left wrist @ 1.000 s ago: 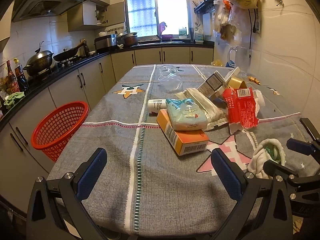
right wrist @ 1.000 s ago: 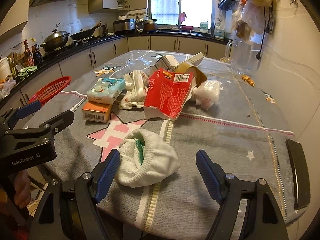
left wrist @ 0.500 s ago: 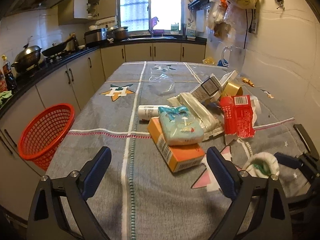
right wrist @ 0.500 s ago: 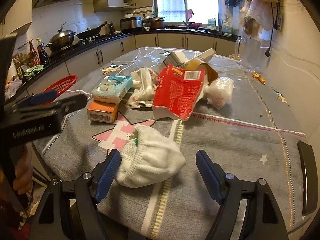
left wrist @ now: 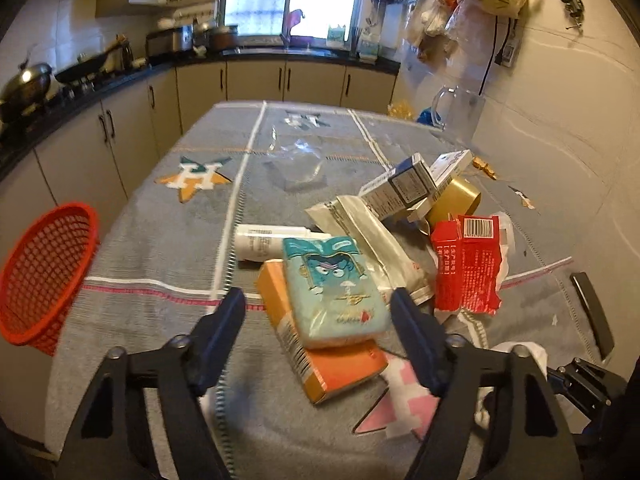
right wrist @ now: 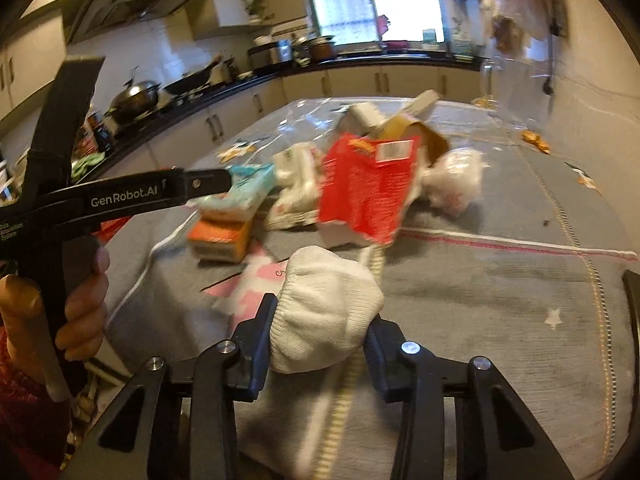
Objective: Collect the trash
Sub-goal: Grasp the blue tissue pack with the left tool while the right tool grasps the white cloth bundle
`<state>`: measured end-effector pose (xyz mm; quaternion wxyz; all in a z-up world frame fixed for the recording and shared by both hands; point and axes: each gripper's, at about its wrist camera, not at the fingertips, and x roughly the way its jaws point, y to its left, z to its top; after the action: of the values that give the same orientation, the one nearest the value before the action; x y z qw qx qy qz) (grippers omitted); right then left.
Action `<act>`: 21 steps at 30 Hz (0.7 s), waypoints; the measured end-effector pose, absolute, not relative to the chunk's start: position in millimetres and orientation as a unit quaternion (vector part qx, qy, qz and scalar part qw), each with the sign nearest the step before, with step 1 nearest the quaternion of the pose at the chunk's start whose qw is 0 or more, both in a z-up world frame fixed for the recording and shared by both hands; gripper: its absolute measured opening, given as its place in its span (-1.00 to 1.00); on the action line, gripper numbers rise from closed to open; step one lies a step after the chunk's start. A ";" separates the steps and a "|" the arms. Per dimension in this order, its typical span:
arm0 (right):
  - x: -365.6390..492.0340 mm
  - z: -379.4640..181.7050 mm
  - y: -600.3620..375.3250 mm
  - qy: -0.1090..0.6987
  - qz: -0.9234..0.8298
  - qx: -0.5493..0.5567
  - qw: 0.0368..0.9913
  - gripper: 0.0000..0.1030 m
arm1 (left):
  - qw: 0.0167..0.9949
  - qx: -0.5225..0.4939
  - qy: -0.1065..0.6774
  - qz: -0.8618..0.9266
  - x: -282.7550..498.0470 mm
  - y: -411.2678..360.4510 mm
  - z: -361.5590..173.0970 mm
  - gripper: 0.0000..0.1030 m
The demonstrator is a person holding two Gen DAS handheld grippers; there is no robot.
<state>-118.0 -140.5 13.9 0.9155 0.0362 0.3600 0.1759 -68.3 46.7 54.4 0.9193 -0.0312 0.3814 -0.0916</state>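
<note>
White sock (right wrist: 324,312): we see it on the near bench (right wrist: 500,300), between the right gripper (right wrist: 320,340) jaws, which are closing and pinch it.
Left gripper (left wrist: 320,336): jaws closing, spread either side of the teal packet (left wrist: 336,288) on the orange box (left wrist: 320,356), not pressing.
Red basket (left wrist: 44,272): far left, beside bench.

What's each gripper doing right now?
Left gripper: jaws closing around the teal packet, not yet gripping.
Right gripper: jaws closing on the white sock, pads against it.
</note>
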 end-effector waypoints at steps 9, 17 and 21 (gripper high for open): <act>-111.8 19.6 -163.9 0.351 0.151 0.060 0.922 -0.15 | 0.908 0.008 0.409 -0.090 -45.9 19.2 44.6 0.31; -111.8 22.8 -167.1 0.345 0.151 0.062 0.924 -0.15 | 0.912 0.025 0.404 -0.071 -42.1 19.7 40.6 -0.09; -112.7 26.3 -166.5 0.340 0.151 0.062 0.926 -0.15 | 0.917 0.010 0.389 -0.085 -49.4 28.1 49.6 -0.25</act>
<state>-112.7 -166.5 26.3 0.9263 0.0621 0.3397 0.1507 -49.4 28.1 49.6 0.9171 0.0098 0.3895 -0.0848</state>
